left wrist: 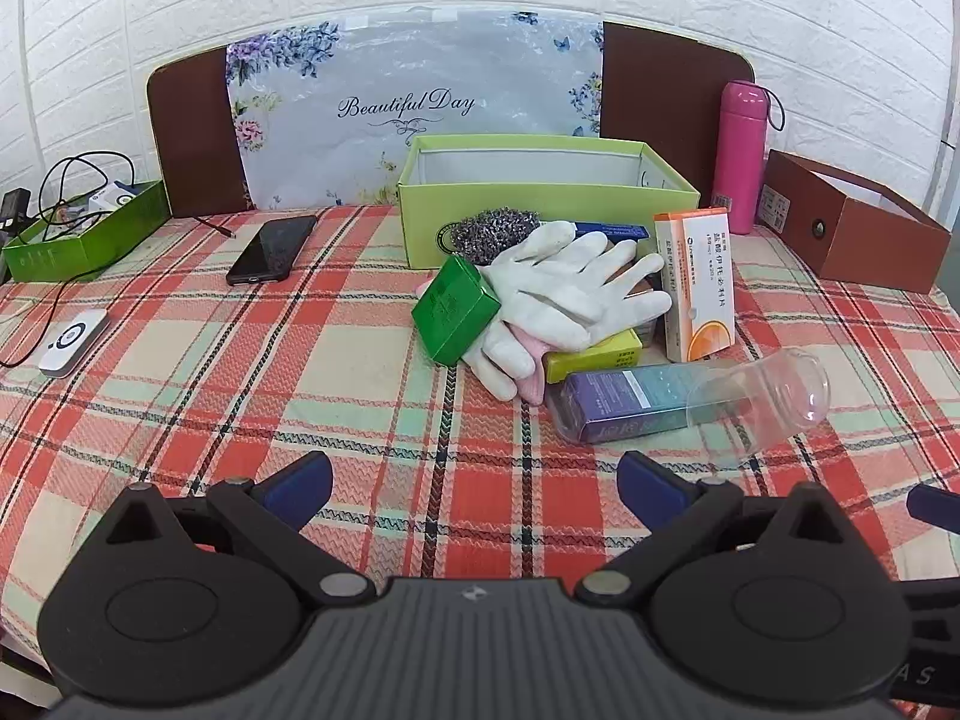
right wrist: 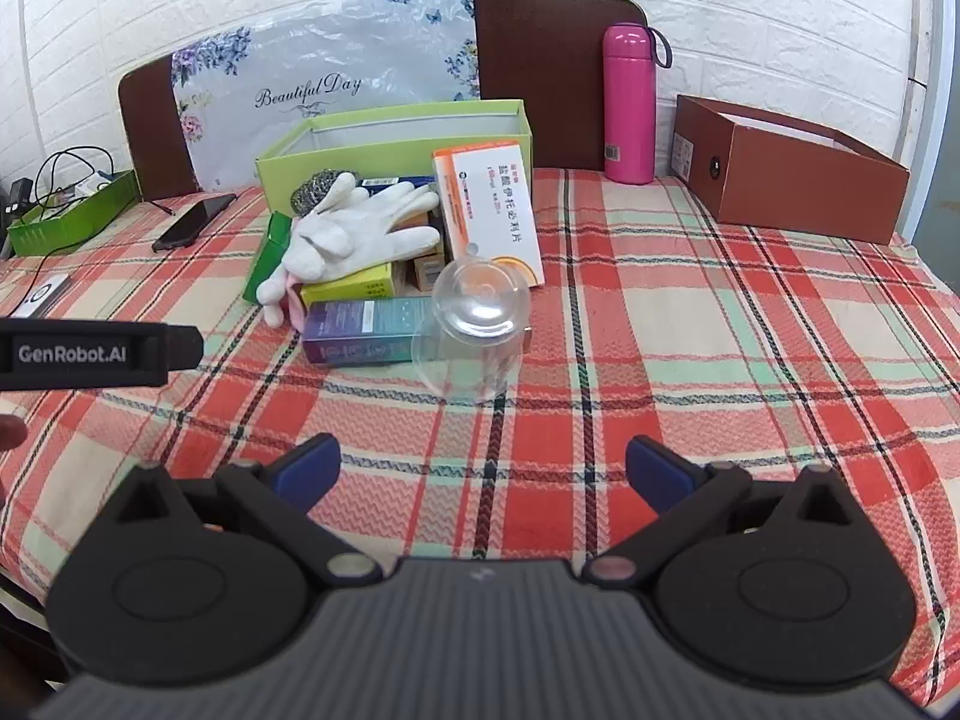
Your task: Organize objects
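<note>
- The left gripper (left wrist: 474, 483) and the right gripper (right wrist: 483, 468) hover with jaws wide apart, holding nothing.
- The pile with the white gloves (left wrist: 564, 288) lies before the light-green box (left wrist: 420, 180).
- No item seems sorted yet; next, one gripper must reach the clear cup (right wrist: 474, 324).

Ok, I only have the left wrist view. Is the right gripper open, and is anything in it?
Observer: The right gripper is open. Nothing sits between its fingers, only the plaid cloth below.
Operator: Is anything tucked behind the yellow box under the gloves?
Observer: Yes. A small brown carton stands between the yellow box and the orange-and-white medicine box.
</note>
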Action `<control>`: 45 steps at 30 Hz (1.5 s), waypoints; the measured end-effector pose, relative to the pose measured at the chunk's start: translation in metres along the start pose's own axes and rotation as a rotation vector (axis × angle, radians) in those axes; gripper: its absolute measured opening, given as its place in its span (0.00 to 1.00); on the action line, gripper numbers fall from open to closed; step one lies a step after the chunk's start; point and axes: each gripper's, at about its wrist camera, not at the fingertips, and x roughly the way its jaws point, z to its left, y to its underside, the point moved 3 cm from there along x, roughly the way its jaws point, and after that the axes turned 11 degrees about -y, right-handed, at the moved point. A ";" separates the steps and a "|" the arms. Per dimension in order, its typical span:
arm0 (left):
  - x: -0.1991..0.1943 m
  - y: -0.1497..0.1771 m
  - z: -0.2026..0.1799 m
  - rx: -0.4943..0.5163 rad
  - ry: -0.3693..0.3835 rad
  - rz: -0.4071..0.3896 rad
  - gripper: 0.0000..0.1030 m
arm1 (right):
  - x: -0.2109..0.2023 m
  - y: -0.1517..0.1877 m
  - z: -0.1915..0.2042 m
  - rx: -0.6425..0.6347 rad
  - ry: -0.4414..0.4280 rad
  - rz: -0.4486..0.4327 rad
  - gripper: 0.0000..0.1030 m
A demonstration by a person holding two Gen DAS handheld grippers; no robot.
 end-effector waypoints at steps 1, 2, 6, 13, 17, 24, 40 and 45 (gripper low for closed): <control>0.001 0.000 0.000 0.001 0.000 0.003 1.00 | 0.001 0.000 0.000 0.000 0.001 0.002 1.00; 0.001 0.000 0.000 0.002 0.000 0.006 1.00 | 0.001 0.000 0.000 0.001 0.001 0.003 1.00; 0.004 0.001 0.001 0.002 0.007 0.019 1.00 | 0.004 0.001 0.001 0.002 0.001 0.012 1.00; 0.007 0.002 0.003 -0.002 0.012 0.031 1.00 | 0.007 0.001 0.003 -0.005 0.001 0.016 1.00; 0.008 0.001 0.004 -0.002 0.012 0.037 1.00 | 0.007 0.001 0.003 -0.004 0.002 0.018 1.00; 0.013 0.001 0.003 -0.003 0.017 0.052 1.00 | 0.012 0.002 0.002 0.000 -0.005 0.026 1.00; 0.030 -0.001 0.005 -0.006 0.013 0.094 1.00 | 0.029 -0.001 0.001 -0.002 -0.016 0.057 1.00; 0.041 -0.015 0.018 -0.065 0.049 0.078 1.00 | 0.036 -0.002 0.000 -0.001 -0.032 0.057 1.00</control>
